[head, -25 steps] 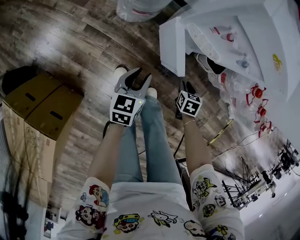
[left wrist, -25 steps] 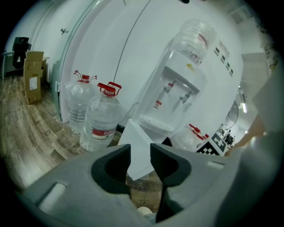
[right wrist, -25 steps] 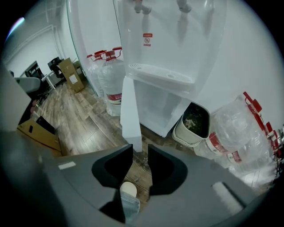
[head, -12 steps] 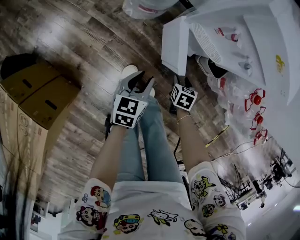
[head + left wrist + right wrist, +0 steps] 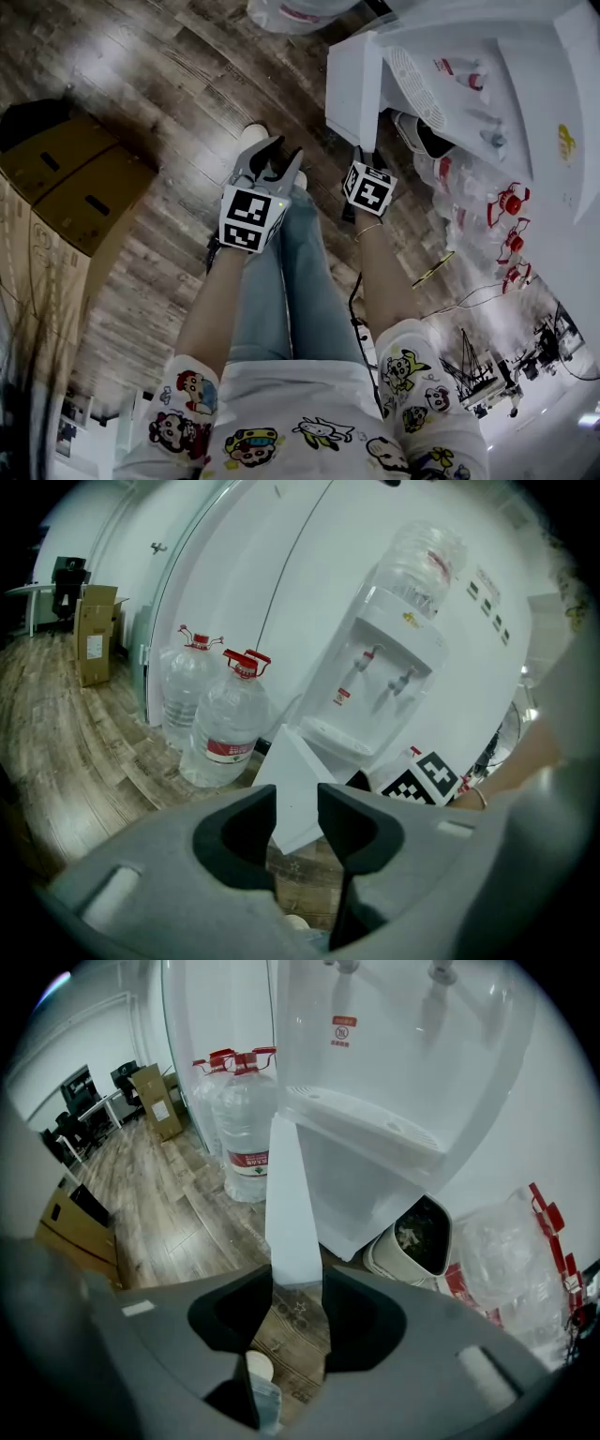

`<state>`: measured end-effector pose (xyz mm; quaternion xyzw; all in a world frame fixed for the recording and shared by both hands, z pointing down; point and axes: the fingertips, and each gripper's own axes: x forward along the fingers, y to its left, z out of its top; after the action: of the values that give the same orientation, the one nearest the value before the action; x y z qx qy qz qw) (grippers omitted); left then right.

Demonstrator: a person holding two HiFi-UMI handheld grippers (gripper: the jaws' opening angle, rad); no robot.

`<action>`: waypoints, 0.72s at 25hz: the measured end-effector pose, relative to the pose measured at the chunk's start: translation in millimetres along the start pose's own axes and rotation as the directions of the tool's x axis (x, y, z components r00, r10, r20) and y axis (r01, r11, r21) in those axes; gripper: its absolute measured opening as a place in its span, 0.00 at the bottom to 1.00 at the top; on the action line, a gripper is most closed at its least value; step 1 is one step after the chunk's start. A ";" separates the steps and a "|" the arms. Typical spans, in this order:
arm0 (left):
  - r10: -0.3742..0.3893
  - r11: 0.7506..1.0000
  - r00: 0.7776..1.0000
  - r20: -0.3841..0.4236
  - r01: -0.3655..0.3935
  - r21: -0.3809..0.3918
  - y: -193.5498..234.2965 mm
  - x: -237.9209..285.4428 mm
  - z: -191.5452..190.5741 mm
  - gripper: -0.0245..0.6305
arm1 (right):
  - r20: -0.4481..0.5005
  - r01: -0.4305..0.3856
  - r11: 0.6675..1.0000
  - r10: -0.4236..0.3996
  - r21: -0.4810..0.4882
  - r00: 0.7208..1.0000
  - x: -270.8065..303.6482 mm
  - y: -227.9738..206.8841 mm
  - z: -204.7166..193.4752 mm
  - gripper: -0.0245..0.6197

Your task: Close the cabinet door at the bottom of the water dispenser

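The white water dispenser [image 5: 469,66] stands at the upper right of the head view. Its bottom cabinet door [image 5: 349,89] swings out toward me. In the right gripper view I see the door [image 5: 292,1204] edge-on, and its near end reaches just into the gap at my right gripper [image 5: 297,1281]. Those jaws are closing, and the pads do not visibly press on the door. That gripper [image 5: 360,157] hangs right at the door's free end. My left gripper [image 5: 284,150] stands open and empty, left of the door [image 5: 298,803], over my legs.
Cardboard boxes [image 5: 80,183] lie on the wood floor at the left. Full water bottles [image 5: 246,1124] stand beside the dispenser. A white bin [image 5: 412,1241] and empty red-capped bottles [image 5: 502,202] crowd its other side. My shoe [image 5: 251,139] is just below the grippers.
My right gripper has moved a little toward the door's free end. The left gripper has hardly moved.
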<state>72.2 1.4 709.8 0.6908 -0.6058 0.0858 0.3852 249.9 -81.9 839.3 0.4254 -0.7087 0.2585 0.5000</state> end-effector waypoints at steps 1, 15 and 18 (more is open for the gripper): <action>-0.003 1.000 1.000 -0.001 0.003 0.000 -0.6 2.7 1.5 0.24 | -0.003 0.002 1.000 -0.002 -0.007 1.000 0.3 -3.9 0.3 0.31; -0.056 0.998 0.998 -0.018 0.056 0.012 -11.5 40.8 13.6 0.24 | -0.006 0.090 0.996 -0.090 0.012 0.996 7.1 -77.3 10.3 0.32; -0.071 0.997 0.997 -0.012 0.071 0.027 -14.4 44.8 15.4 0.24 | -0.022 0.115 0.993 -0.115 0.037 0.993 11.4 -87.6 9.5 0.31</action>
<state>91.1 -43.4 719.2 0.7167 -0.5774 0.0840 0.3818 319.1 -137.6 841.2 0.4724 -0.6729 0.2470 0.5129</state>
